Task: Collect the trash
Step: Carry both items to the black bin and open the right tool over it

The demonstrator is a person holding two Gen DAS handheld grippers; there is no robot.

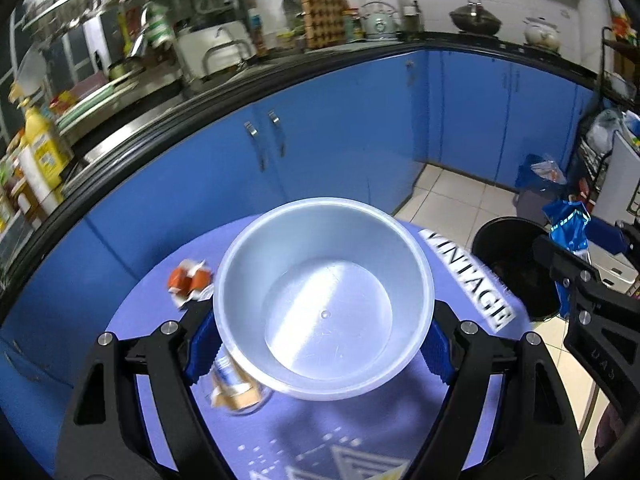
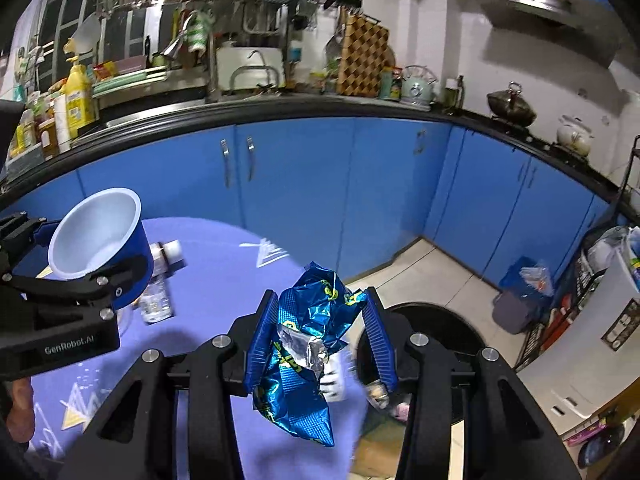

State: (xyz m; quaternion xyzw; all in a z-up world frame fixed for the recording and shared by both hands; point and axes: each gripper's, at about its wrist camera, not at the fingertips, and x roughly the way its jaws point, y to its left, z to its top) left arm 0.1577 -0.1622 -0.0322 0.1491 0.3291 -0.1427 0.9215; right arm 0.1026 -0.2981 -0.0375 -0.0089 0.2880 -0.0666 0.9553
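Observation:
My left gripper (image 1: 322, 332) is shut on a round paper bowl (image 1: 324, 300), white inside and blue outside, lifted above the purple tablecloth (image 1: 360, 432); the bowl (image 2: 96, 236) also shows tilted at the left of the right wrist view. My right gripper (image 2: 322, 328) is shut on a crumpled blue foil snack bag (image 2: 308, 344), held near the table's right edge beside a round black bin (image 2: 456, 352) on the floor. On the cloth lie a clear plastic bottle (image 2: 158, 292) and an orange-and-white wrapper (image 1: 188, 280).
Blue kitchen cabinets (image 1: 340, 132) under a black counter edge (image 1: 240, 92) curve behind the table. A dark bin with a blue bag (image 2: 520, 300) stands on the tiled floor by a rack at the right. The bottle (image 1: 236, 388) lies under the bowl.

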